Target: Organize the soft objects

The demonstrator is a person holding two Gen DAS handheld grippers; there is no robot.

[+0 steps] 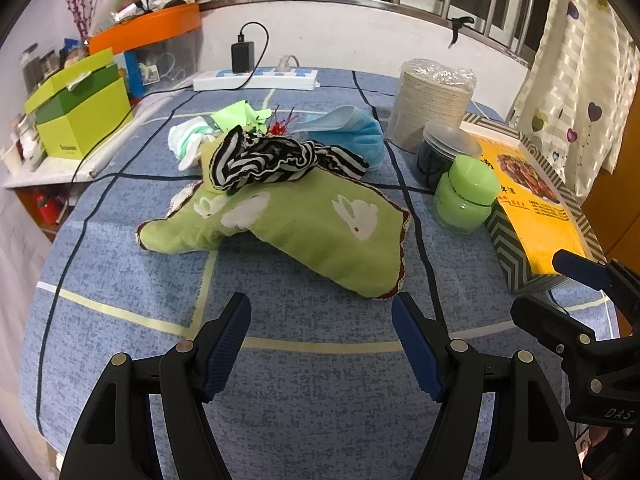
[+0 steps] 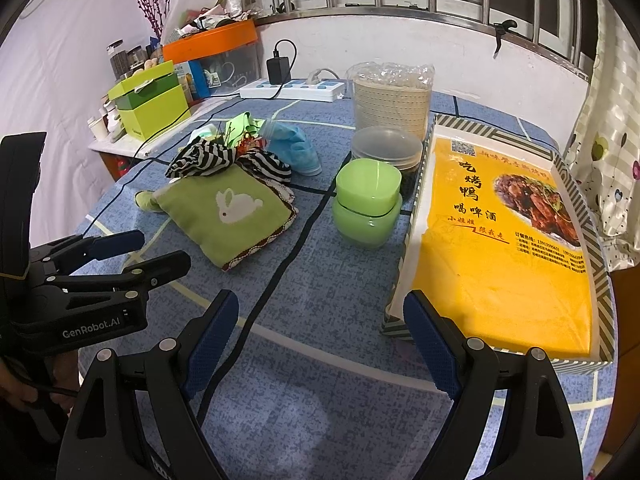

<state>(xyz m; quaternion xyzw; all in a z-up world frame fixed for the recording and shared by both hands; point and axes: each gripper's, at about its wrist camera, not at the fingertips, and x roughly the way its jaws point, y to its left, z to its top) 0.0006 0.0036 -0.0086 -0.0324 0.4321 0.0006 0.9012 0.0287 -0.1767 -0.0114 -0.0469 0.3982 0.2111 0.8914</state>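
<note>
A green rabbit-print towel (image 1: 320,224) (image 2: 228,216) lies crumpled on the blue tablecloth (image 1: 300,380), just ahead of my left gripper (image 1: 320,308), which is open and empty. A black-and-white striped cloth (image 1: 272,160) (image 2: 216,158) rests on the towel's far end. Behind them lie a blue face mask (image 1: 352,132) (image 2: 296,148), a white-green sock (image 1: 188,140) and a light green cloth (image 1: 236,116). My right gripper (image 2: 320,300) is open and empty over bare tablecloth, right of the towel. Each gripper shows in the other's view: right gripper (image 1: 538,284), left gripper (image 2: 160,248).
A green jar (image 2: 366,208), a stack of clear lidded tubs (image 2: 386,152) and wrapped paper cups (image 2: 392,108) stand right of the cloths. A large yellow-topped box (image 2: 504,240) fills the right side. A power strip (image 2: 296,88) and a green box (image 2: 152,104) sit at the back left.
</note>
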